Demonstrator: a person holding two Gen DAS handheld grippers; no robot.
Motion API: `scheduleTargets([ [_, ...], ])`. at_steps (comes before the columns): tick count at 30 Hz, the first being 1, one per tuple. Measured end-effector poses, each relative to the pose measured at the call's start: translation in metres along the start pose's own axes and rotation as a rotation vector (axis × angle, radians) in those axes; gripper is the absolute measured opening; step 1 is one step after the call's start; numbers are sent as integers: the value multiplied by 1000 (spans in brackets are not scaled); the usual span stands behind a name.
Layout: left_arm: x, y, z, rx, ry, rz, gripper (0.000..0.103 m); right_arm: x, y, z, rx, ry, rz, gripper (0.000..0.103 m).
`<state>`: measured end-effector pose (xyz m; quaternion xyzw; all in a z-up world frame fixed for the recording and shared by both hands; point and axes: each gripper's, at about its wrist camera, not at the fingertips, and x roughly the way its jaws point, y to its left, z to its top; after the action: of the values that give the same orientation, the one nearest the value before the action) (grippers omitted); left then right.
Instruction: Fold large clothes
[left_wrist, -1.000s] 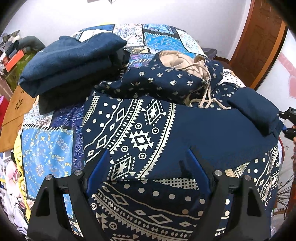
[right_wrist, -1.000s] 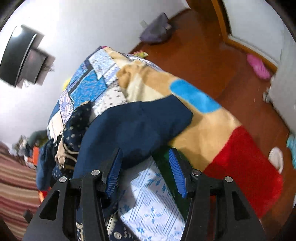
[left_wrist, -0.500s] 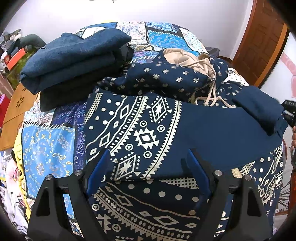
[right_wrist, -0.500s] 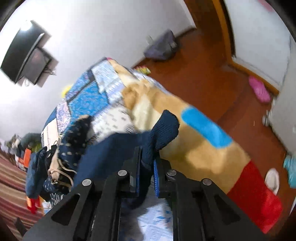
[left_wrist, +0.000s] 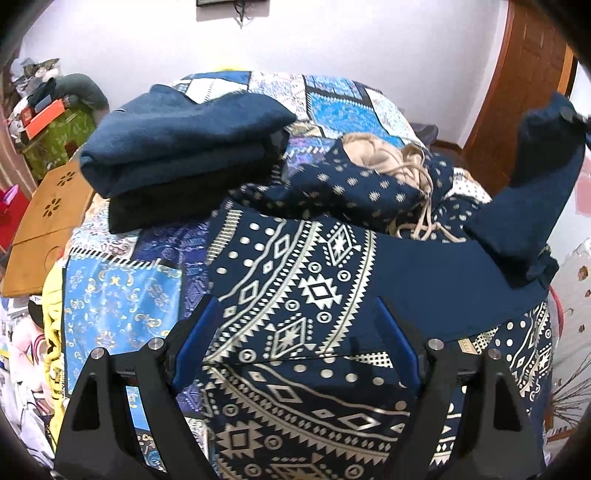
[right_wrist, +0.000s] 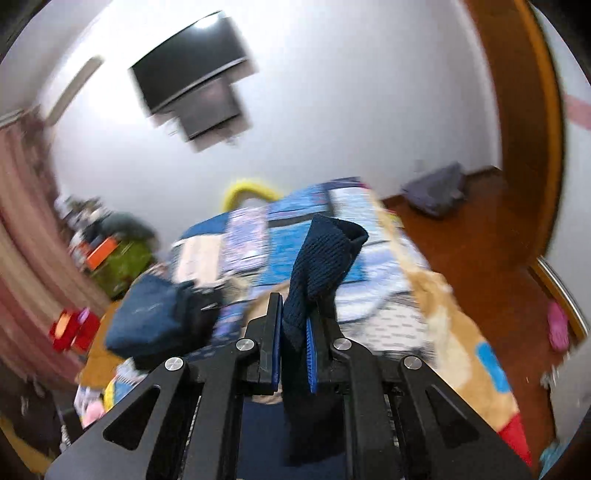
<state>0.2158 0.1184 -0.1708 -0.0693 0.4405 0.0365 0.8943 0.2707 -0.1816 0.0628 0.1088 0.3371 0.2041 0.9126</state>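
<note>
A: What do we have in the right gripper (right_wrist: 293, 347)?

B: Its blue-padded fingers (right_wrist: 275, 350) are pinched nearly together on the plain navy knit sleeve (right_wrist: 321, 266) of the hooded garment. The cuff end sticks up past the fingertips and flops over. In our left wrist view that same sleeve (left_wrist: 532, 188) rises off the bed at the right edge, up to the gripper, which barely shows at the frame's border.

A: And the left gripper (left_wrist: 295, 339)?

B: Spread wide, with nothing between the fingers (left_wrist: 195, 339). It hangs over the front part of the garment, without a grip on the cloth.

A: Where does the garment itself lie?

B: The navy hoodie with the cream geometric pattern (left_wrist: 295, 295) is spread across the patchwork blue bedspread (left_wrist: 122, 302), filling the near half of the bed. Its hood (left_wrist: 351, 188), beige-lined and dotted with small cream motifs, lies farther back with the beige drawstrings (left_wrist: 421, 218) trailing over it.

A: Anything else on the bed?

B: A stack of folded dark blue and black clothes (left_wrist: 184, 155) sits at the far left, touching the hood's edge. Beside the bed on the left we see a light wooden board with flower cut-outs (left_wrist: 44, 221). The right wrist view is motion-blurred; we make out a dark wall-mounted screen (right_wrist: 192, 81) and a brown wooden door frame (right_wrist: 524, 110).
</note>
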Motion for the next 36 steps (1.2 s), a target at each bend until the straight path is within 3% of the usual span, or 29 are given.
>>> scheduleTargets([
  [4, -14, 20, -3, -31, -31, 4, 84, 27, 54, -13, -92, 70, 75, 10],
  [9, -28, 51, -13, -78, -50, 16, 84, 72, 103, -54, -177, 207, 148, 10],
  [14, -35, 81, -30, -135, -36, 37, 84, 122, 143, -115, -298, 421, 177, 10],
  [18, -36, 100, -45, -183, -18, 41, 84, 150, 155, -164, -366, 557, 170, 10],
  [23, -32, 111, -57, -222, 17, 21, 84, 164, 157, -198, -403, 645, 138, 15],
  [26, -29, 109, -60, -232, 30, -2, 83, 162, 157, -201, -395, 709, 148, 30],
  [29, -26, 102, -59, -234, 39, -32, 83, 148, 156, -194, -391, 705, 168, 41],
  [33, -20, 91, -54, -243, 57, -102, 83, 125, 144, -180, -391, 670, 184, 42],
  [36, -14, 80, -49, -250, 78, -164, 83, 110, 126, -167, -378, 599, 148, 42],
])
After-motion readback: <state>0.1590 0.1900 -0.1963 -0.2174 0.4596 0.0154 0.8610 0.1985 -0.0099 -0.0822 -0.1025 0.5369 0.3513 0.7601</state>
